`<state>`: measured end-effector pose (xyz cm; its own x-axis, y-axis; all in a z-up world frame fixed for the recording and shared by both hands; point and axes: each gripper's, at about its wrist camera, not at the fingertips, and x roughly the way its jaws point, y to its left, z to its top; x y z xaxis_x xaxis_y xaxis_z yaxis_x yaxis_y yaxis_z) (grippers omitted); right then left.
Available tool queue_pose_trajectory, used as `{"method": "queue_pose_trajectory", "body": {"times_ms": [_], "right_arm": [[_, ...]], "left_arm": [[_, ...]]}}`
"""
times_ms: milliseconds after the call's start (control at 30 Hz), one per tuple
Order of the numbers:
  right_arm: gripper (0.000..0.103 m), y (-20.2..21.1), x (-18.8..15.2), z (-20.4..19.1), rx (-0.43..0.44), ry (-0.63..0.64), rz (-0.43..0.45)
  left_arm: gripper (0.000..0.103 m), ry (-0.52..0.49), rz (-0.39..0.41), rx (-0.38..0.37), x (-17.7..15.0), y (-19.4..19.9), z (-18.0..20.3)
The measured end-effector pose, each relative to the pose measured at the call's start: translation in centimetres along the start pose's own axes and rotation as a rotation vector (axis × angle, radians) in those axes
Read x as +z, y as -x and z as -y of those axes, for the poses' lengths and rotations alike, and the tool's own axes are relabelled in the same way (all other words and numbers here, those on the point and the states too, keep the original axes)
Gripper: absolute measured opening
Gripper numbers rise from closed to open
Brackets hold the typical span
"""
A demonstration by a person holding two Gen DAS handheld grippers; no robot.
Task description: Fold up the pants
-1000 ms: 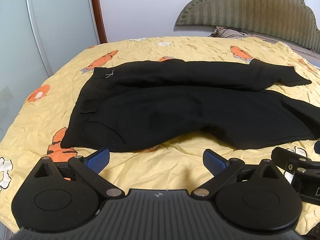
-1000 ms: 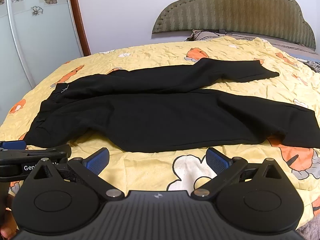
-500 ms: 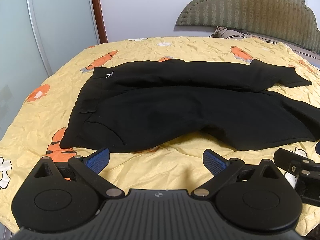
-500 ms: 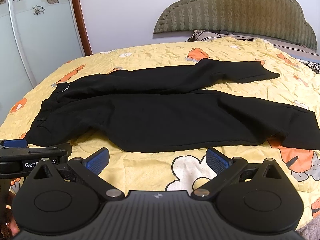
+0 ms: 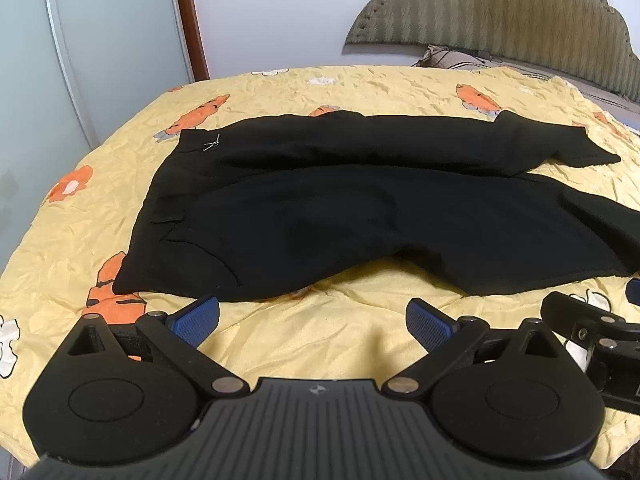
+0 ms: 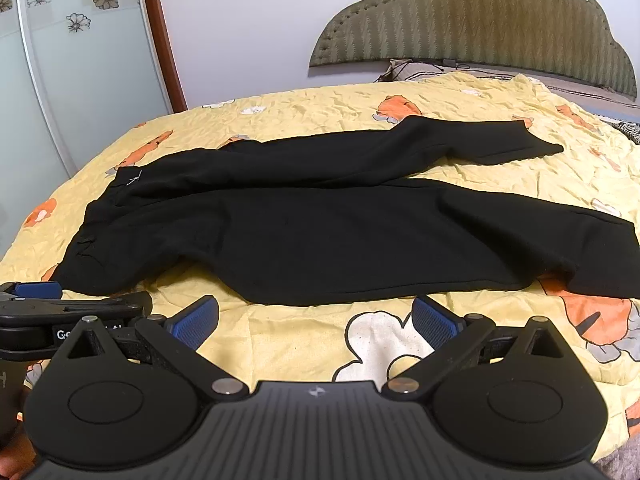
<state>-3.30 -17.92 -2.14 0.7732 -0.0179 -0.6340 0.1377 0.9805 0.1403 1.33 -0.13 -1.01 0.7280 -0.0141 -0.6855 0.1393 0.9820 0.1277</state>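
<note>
Black pants (image 5: 320, 216) lie spread flat on the yellow bedspread (image 5: 340, 84), waistband at the left, both legs running to the right. They also show in the right wrist view (image 6: 340, 240). My left gripper (image 5: 312, 322) is open and empty, just short of the pants' near edge below the waist. My right gripper (image 6: 316, 320) is open and empty, just short of the near leg's edge. Each gripper shows at the edge of the other's view, the right one (image 5: 592, 332) and the left one (image 6: 60, 312).
The bedspread (image 6: 360, 96) has orange and white flower prints and many wrinkles. A padded green headboard (image 6: 480, 20) and a pillow (image 6: 432, 70) stand at the back right. A frosted glass sliding door (image 5: 100, 60) with a brown frame is at the left.
Both grippers have crept slightly forward toward the pants. The pants have not moved and both grippers stay open.
</note>
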Motion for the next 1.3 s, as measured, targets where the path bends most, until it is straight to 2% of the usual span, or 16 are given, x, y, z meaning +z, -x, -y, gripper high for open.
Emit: {"method": "queue_pose_trajectory", "body": {"times_ms": [1300], "right_arm": [[0.103,-0.94,-0.13,-0.68,0.01,0.017,-0.026]], "left_arm": [[0.102,-0.008,-0.002,0.005,0.04,-0.64,-0.47]]}}
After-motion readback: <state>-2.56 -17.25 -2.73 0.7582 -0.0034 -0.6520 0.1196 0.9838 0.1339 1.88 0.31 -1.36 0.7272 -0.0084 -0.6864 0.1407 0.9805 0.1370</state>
